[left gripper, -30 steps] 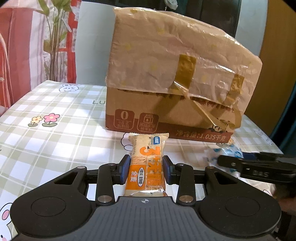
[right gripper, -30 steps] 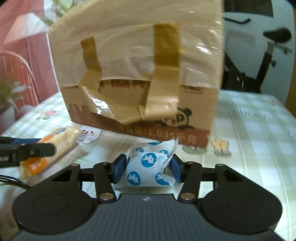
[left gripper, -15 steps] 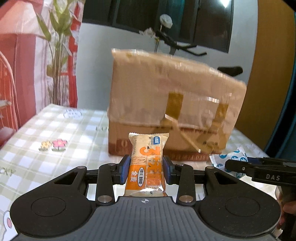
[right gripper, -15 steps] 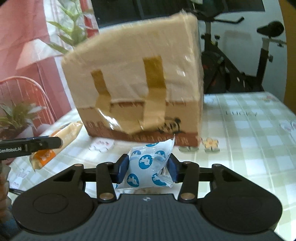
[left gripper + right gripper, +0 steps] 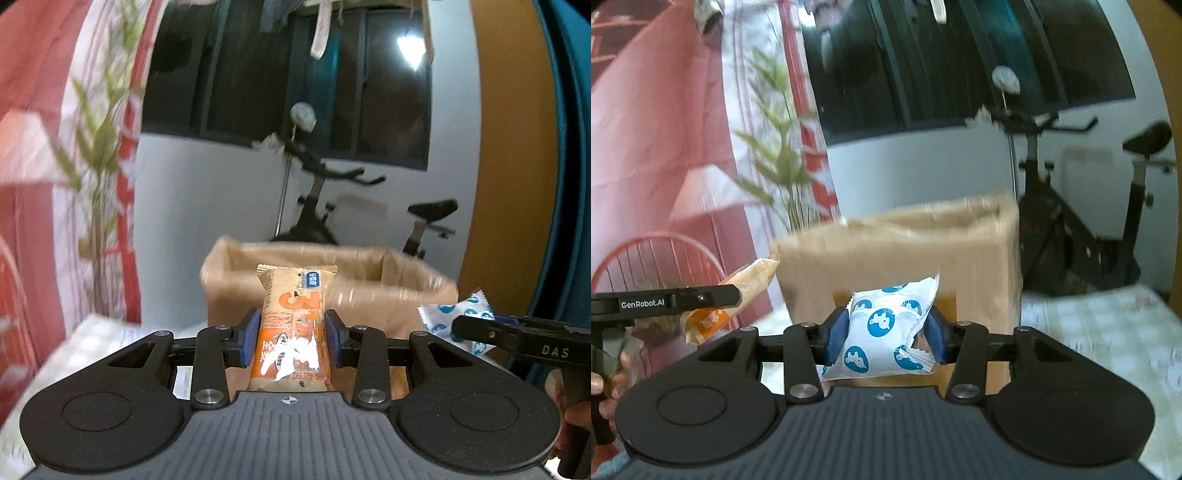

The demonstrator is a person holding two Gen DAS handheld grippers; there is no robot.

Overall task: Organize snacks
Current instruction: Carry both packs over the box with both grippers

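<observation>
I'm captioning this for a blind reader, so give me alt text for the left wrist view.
The left gripper holds an orange snack bar upright in front of an open cardboard box. At right, the right gripper holds a white packet with blue dots; an exercise bike stands behind.

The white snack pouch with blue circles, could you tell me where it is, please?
It is clamped in the right gripper, held up before the open brown cardboard box.
</observation>
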